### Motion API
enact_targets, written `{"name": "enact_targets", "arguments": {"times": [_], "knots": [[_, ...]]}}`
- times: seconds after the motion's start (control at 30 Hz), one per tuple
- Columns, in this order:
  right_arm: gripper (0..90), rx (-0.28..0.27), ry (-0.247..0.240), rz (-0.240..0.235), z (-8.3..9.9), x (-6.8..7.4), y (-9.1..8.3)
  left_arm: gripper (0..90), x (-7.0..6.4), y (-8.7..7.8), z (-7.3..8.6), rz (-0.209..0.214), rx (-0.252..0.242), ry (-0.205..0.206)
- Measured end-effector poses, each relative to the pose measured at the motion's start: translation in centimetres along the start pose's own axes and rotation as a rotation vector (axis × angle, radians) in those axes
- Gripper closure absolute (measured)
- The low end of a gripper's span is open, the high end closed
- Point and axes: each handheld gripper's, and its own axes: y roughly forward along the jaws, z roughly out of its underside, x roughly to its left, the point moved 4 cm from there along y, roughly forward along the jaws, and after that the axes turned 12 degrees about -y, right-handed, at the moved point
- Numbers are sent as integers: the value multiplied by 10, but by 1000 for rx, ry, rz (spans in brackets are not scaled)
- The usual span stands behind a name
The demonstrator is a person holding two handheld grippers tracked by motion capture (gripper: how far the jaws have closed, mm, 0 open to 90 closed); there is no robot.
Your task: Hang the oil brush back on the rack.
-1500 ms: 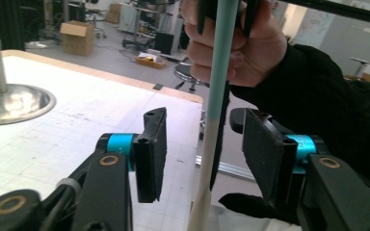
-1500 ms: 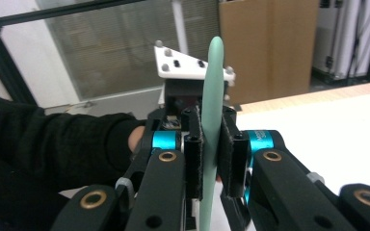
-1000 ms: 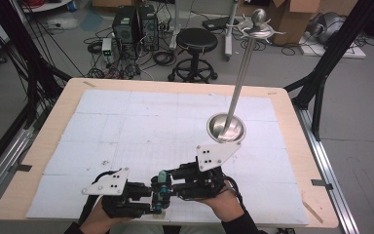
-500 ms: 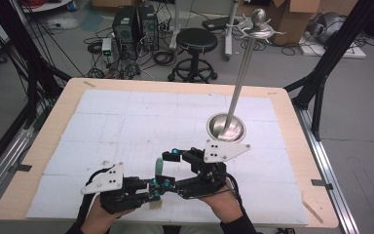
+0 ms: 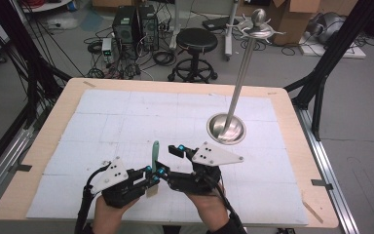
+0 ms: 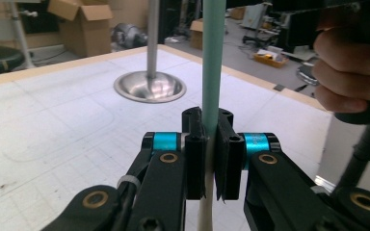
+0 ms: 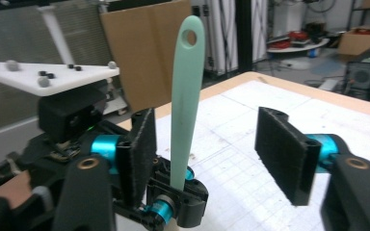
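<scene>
A mint-green utensil (image 5: pixel 155 151) with a hole in its handle end stands upright near the table's front edge. My left gripper (image 5: pixel 152 175) is shut on its lower shaft, and the left gripper view shows the pads clamped on the utensil (image 6: pixel 213 57) at the left gripper (image 6: pixel 211 144). My right gripper (image 5: pixel 169 161) is open. In the right gripper view its two pads stand either side of the utensil (image 7: pixel 185 96), touching nothing, with the right gripper (image 7: pixel 208 137) wide apart. The utensil's lower end is hidden.
A tall metal stand with a round dished base (image 5: pixel 226 127) rises at the right middle of the table, with hooks at its top (image 5: pixel 257 28). The white gridded mat (image 5: pixel 126 122) covers the table. A stool and equipment stand on the floor beyond.
Both grippers have shifted forward from the front edge. The green utensil now stands upright in the left gripper, and the right gripper's jaws have come up around it.
</scene>
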Motion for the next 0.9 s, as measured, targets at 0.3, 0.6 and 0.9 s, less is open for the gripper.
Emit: {"name": "enact_targets", "arguments": {"times": [0.3, 0.6, 0.9], "knots": [[463, 5, 36, 44, 1, -1, 5, 840, -7, 12, 3, -57, 7, 22], [639, 17, 34, 66, -1, -2, 3, 840, -16, 23, 4, -85, 13, 55], [747, 20, 43, 63, -3, -1, 0, 840, -18, 23, 5, -99, 0, 76]]}}
